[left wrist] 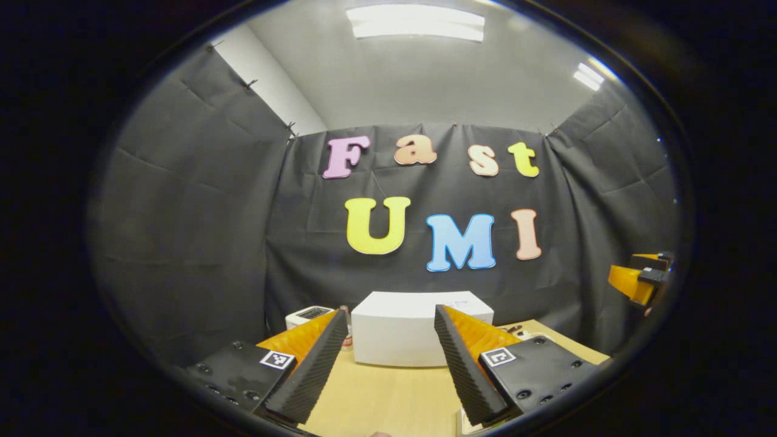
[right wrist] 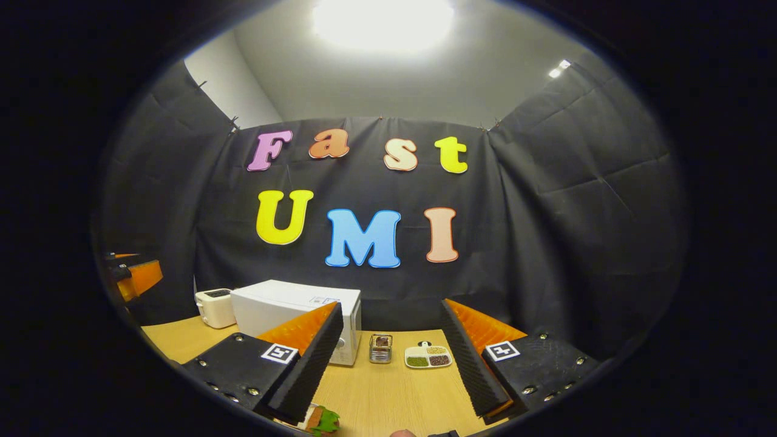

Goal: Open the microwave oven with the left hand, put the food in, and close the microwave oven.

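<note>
Both grippers hang above the table [right wrist: 388, 394], nothing started. The left gripper [left wrist: 388, 358] has its jaws spread wide and empty, with the microwave [left wrist: 400, 334] dead ahead at twelve o'clock between its fingers, door shut as far as I can judge. The right gripper [right wrist: 388, 364] is just as wide and empty. The food [right wrist: 322, 420], what looks like a sandwich with a green leaf, sits at about seven o'clock, just under its left finger.

From here I'd worry about the door: I can't make out a handle from this side, so the left gripper could slip off or nudge the whole microwave back toward the toaster [right wrist: 215, 308] beside it. The sandwich could also come apart if squeezed off-centre. A small jar [right wrist: 380, 348] and a divided dish [right wrist: 428, 357] stand near the microwave's right side, in the way of a careless swing.
</note>
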A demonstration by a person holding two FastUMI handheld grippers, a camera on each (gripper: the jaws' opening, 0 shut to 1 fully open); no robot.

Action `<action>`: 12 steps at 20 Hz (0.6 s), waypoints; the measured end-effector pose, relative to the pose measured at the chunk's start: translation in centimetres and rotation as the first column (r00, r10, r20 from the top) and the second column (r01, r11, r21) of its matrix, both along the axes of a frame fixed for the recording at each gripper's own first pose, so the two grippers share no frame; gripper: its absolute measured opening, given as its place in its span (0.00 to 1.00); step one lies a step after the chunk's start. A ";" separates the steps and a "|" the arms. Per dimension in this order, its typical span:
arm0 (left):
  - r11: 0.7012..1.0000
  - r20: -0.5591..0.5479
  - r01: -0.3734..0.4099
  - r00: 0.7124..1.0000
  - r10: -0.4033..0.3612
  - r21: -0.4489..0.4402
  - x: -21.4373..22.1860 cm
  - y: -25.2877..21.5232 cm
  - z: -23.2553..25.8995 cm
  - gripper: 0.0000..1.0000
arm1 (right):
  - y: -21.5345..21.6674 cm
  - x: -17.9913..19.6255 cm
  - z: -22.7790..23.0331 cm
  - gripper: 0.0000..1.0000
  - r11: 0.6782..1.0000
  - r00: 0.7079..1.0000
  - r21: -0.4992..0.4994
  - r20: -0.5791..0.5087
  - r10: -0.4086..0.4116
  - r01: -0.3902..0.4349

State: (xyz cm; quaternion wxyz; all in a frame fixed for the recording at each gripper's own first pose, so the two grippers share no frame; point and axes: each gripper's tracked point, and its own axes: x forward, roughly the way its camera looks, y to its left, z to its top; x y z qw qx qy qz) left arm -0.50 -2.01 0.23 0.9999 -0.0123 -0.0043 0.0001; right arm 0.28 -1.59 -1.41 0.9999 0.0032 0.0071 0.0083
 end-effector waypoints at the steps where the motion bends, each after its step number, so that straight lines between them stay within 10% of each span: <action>1: 1.000 0.001 -0.002 1.000 0.002 0.009 0.0 -0.4 0.0 0.96 | -0.1 0.0 -0.2 0.96 1.000 1.000 0.002 -0.004 0.007 -0.007; 12: 0.998 0.019 0.014 1.000 -0.015 0.055 2.3 -5.2 -0.4 0.95 | -1.3 0.1 -0.5 0.96 0.996 0.997 0.041 0.008 0.077 -0.078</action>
